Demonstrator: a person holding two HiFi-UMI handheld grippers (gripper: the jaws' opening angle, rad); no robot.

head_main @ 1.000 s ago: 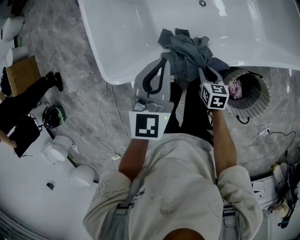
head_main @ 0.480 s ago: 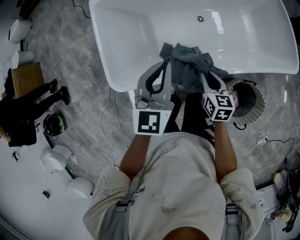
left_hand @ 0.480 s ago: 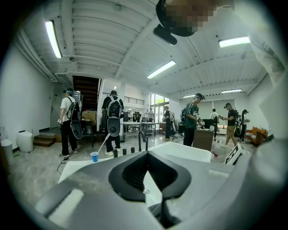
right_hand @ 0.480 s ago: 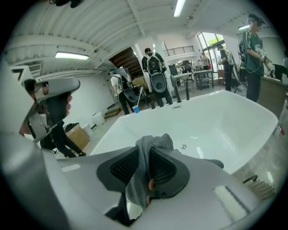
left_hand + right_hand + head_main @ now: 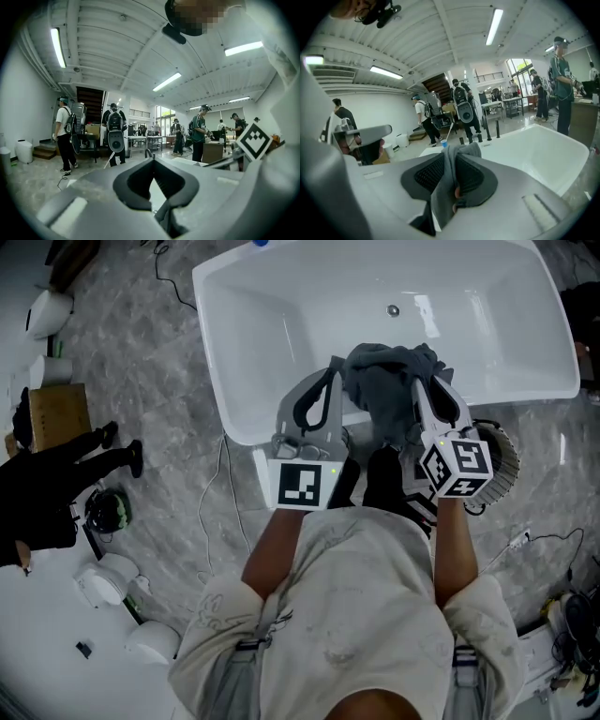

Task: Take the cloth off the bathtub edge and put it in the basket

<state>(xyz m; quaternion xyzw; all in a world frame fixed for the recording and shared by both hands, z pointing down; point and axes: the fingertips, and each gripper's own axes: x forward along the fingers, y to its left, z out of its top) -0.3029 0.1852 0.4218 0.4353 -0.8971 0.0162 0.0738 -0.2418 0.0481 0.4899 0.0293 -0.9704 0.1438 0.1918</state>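
The grey cloth [image 5: 380,395] hangs bunched from my right gripper [image 5: 419,382], above the near rim of the white bathtub [image 5: 234,418]. In the right gripper view the right gripper [image 5: 452,154] is shut on a fold of the cloth [image 5: 444,192], with the bathtub [image 5: 534,150] beyond it. My left gripper [image 5: 334,367] is just left of the cloth, jaw tips together and nothing between them. In the left gripper view, the left gripper [image 5: 151,161] points out level across the room. The wicker basket [image 5: 506,460] stands on the floor to the right, mostly hidden behind my right gripper's marker cube.
A person in black [image 5: 47,484] stands at the left beside a cardboard box [image 5: 52,413]. White fixtures [image 5: 103,582] and cables [image 5: 220,484] lie on the grey floor. More gear and a cable [image 5: 553,540] sit at the right. Several people stand in the room beyond.
Both grippers have risen, the right one more. The cloth has come up off the tub edge with the right gripper and now hangs bunched from it.
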